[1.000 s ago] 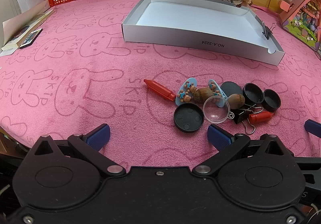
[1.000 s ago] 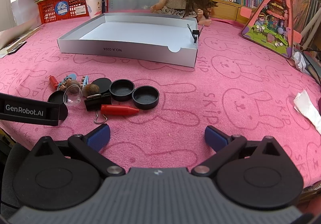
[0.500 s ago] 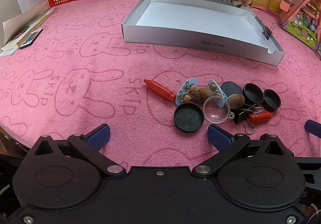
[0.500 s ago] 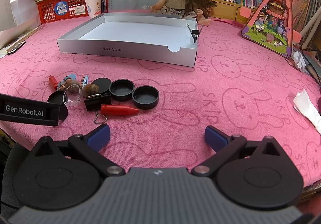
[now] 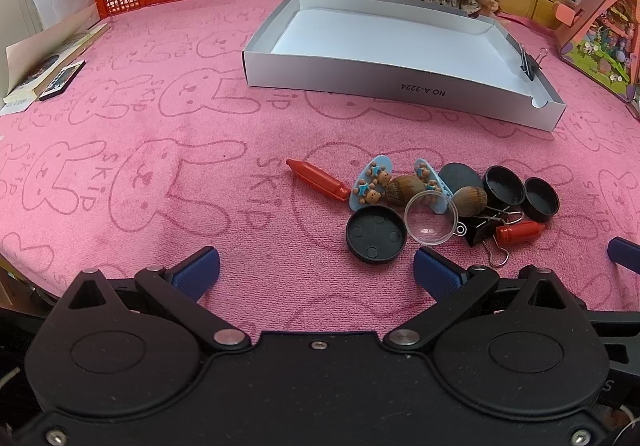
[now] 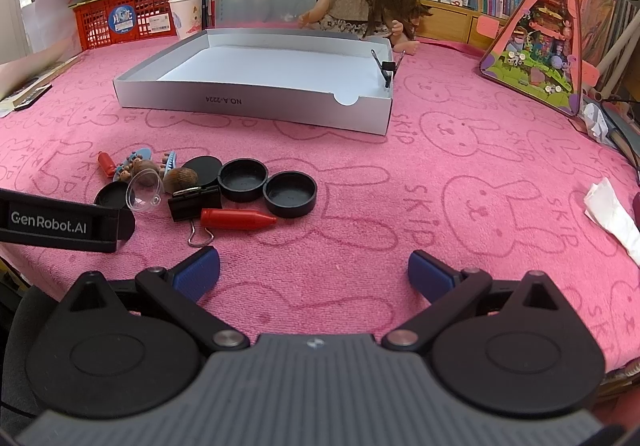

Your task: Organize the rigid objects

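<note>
Comparing with a second ago: nothing on the cloth has shifted and both grippers hover where they were, so sorting has not begun.
Cloth: pink bunny-print towel (image 5: 168, 134) covers the whole table.
Tray: grey cardboard tray (image 5: 360, 80) at 12 o'clock of the pile, well apart from it; inside empty, one black clip pinched on its right wall.
Pile: small items bunched together at 1 o'clock of the left gripper (image 5: 316, 272), many touching.
Caps: black lid (image 5: 376, 234) nearest, two black cups (image 6: 244, 180) side by side at the pile's right.
Dome: clear plastic dome (image 5: 431, 220) leaning on the lid's right edge.
Crayons: red crayon (image 5: 318, 179) at 10 o'clock of the pile; red crayon beside clip (image 6: 236, 219) lies against the binder clip (image 6: 195, 202).
Fingers: left gripper wide and empty; right gripper (image 6: 314, 272) likewise wide, holding nothing.
</note>
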Tool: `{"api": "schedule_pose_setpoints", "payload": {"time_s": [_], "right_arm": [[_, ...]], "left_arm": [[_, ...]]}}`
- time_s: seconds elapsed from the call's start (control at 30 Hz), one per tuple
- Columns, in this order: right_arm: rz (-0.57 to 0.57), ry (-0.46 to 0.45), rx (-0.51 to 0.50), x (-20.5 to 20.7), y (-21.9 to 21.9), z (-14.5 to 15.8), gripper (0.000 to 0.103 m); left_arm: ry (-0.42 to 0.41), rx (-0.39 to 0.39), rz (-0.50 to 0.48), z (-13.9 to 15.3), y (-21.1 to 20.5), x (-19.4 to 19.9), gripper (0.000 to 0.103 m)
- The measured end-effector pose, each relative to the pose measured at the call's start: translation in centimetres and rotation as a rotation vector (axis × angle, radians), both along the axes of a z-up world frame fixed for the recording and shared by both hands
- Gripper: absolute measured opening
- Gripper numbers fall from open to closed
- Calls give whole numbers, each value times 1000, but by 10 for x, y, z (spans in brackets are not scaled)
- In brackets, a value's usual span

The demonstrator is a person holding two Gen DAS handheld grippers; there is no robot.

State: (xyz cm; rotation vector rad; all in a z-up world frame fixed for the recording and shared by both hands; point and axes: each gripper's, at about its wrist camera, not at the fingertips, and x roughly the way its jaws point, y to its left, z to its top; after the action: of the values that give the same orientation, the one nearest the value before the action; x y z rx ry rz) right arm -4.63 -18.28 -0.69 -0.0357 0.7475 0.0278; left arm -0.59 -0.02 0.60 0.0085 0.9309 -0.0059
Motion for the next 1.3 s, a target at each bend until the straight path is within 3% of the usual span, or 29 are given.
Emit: {"api": "schedule_pose_setpoints", "payload": {"time_s": [0.33, 0.4, 0.5, 0.6, 0.77, 0.93, 1.3], "right_arm": [[-46, 6, 4, 0, 4, 2, 103], [-48, -12, 8, -2, 5, 3, 99], [-41, -60, 9, -6, 5, 8, 97], [-13, -81, -3, -5, 8, 11, 89], [25, -71, 48, -2, 12, 13, 73], [63, -73, 52, -1, 22, 11, 65], [70, -60, 55, 7, 31, 8, 61]], "left_arm": [[-89, -12, 7, -7, 1, -9, 103], [-91, -13, 13, -6, 1, -9, 99], [-107, -7, -8, -5, 0, -12, 93], [-124, -18, -26, -2, 2, -15, 80], [-139, -52, -44, 1, 8, -17, 58], [-149, -66, -75, 2, 11, -18, 46], [-172, -66, -102, 0, 6, -17, 46]]}}
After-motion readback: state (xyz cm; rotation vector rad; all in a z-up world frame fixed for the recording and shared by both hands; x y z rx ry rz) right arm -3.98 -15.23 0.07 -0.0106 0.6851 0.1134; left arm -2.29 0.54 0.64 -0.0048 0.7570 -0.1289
